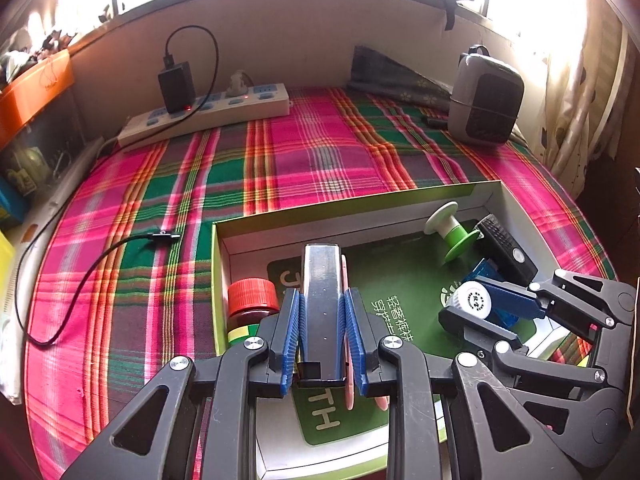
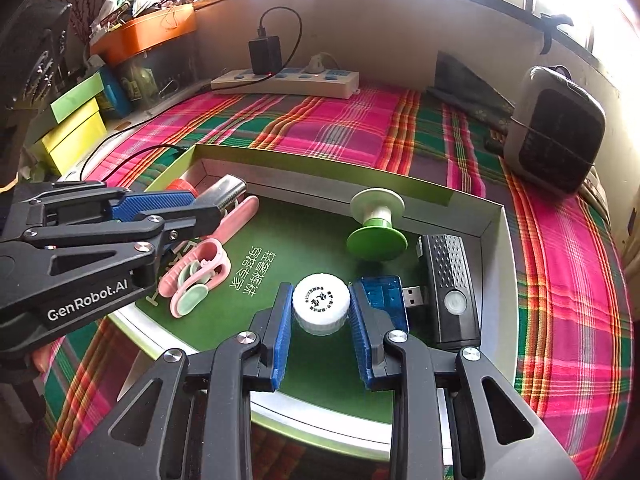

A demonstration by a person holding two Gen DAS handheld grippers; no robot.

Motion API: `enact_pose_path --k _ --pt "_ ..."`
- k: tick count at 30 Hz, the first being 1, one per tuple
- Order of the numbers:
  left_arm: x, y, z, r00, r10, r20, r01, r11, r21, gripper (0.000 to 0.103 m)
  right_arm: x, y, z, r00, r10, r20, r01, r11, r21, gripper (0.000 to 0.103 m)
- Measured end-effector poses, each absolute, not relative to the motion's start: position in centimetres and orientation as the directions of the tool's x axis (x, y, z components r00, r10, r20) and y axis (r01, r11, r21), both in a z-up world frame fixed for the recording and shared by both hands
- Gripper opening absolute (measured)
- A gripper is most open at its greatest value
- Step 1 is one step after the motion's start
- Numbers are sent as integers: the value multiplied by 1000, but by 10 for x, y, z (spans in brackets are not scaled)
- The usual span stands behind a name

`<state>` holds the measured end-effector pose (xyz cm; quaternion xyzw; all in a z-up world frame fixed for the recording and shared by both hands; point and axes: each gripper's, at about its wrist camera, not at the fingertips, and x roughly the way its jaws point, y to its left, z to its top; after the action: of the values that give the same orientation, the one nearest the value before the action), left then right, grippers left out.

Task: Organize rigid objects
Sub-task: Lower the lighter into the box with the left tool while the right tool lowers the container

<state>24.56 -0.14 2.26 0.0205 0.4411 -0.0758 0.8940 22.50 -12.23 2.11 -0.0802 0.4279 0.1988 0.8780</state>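
Note:
A shallow box (image 1: 352,206) (image 2: 320,160) with a green floor lies on the plaid cloth. My left gripper (image 1: 322,300) is shut on a shiny metal bar (image 1: 322,280) (image 2: 226,192) over the box's left part. My right gripper (image 2: 320,300) (image 1: 476,300) is shut on a white-capped bottle (image 2: 321,308) (image 1: 472,302) in the box. Also inside are a red-capped jar (image 1: 252,300), a green and white spool (image 1: 454,232) (image 2: 376,224), a black stick device (image 1: 506,250) (image 2: 450,284), a blue USB adapter (image 2: 386,296), and pink scissors (image 2: 200,276).
A white power strip (image 1: 208,114) (image 2: 288,80) with a black charger lies by the back wall. A loose black cable (image 1: 80,276) crosses the cloth at left. A grey heater (image 1: 484,100) (image 2: 556,136) stands at back right. Yellow and green boxes (image 2: 76,124) stack at far left.

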Motion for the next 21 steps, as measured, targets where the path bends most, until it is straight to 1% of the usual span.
enact_pose_path --k 15,21 --pt "246 0 23 596 -128 -793 152 987 -45 23 224 -122 21 559 277 -781 -417 909 24 29" --pt "247 1 23 595 -138 -791 161 986 -51 28 224 -123 21 559 283 -779 -415 909 32 30"
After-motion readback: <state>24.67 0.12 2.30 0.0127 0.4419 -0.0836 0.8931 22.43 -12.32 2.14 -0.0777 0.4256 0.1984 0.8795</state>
